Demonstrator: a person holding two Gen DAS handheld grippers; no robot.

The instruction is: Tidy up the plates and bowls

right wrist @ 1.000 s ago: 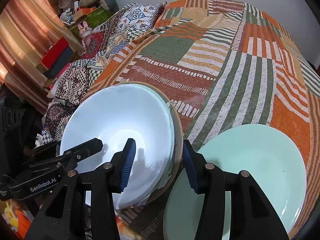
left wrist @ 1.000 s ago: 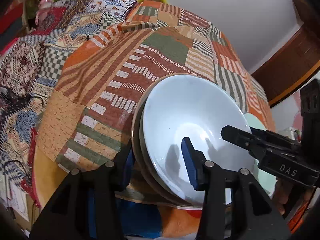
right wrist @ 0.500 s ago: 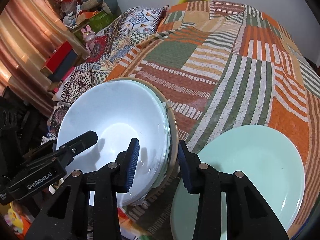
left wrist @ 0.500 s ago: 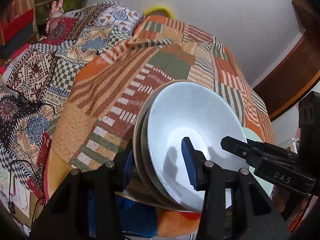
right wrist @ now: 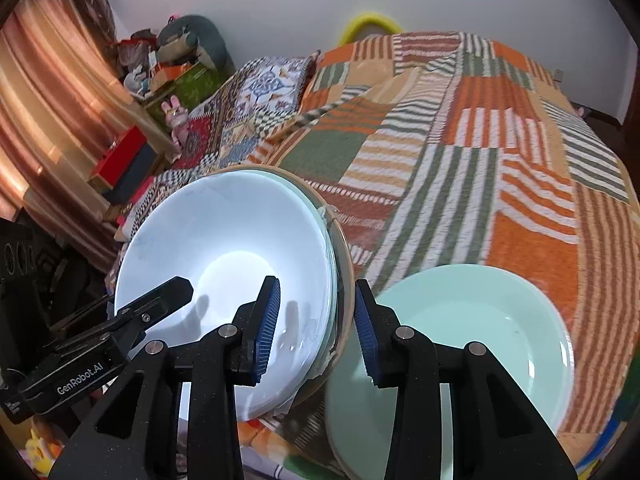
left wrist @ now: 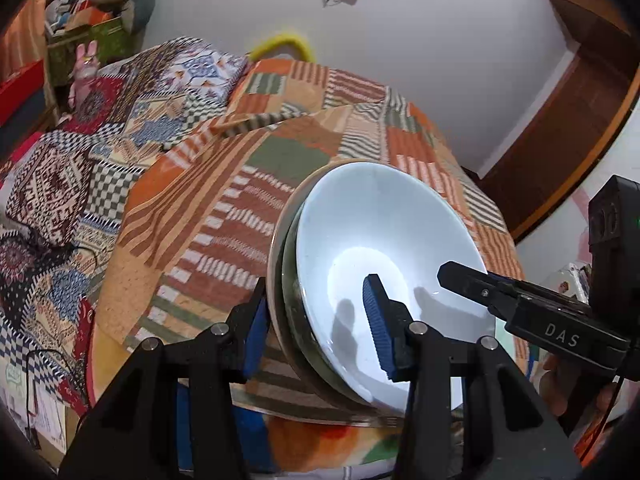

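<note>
A white bowl (left wrist: 380, 240) sits on top of a stack of plates, the lowest with a tan rim (left wrist: 276, 256). The stack hangs tilted above the patchwork quilt (left wrist: 256, 184). My left gripper (left wrist: 316, 330) is shut on the stack's left edge, one pad inside the bowl and one under the plates. My right gripper (right wrist: 316, 326) grips the opposite edge of the same white bowl (right wrist: 224, 248) and tan rim (right wrist: 345, 256), its jaws drawn in tight. A mint green plate (right wrist: 472, 320) lies on the quilt (right wrist: 460, 152) just right of the stack.
The quilt covers a bed that runs to the white wall. A second patterned blanket (left wrist: 60, 168) lies to the left, with boxes, a pink toy rabbit (right wrist: 176, 114) and a curtain (right wrist: 48, 120) beyond. A wooden door frame (left wrist: 568, 128) stands at the right.
Both grippers have risen with the stack, which has come up off the quilt. The right jaws have narrowed onto the stack's edge. The mint plate has stayed put.
</note>
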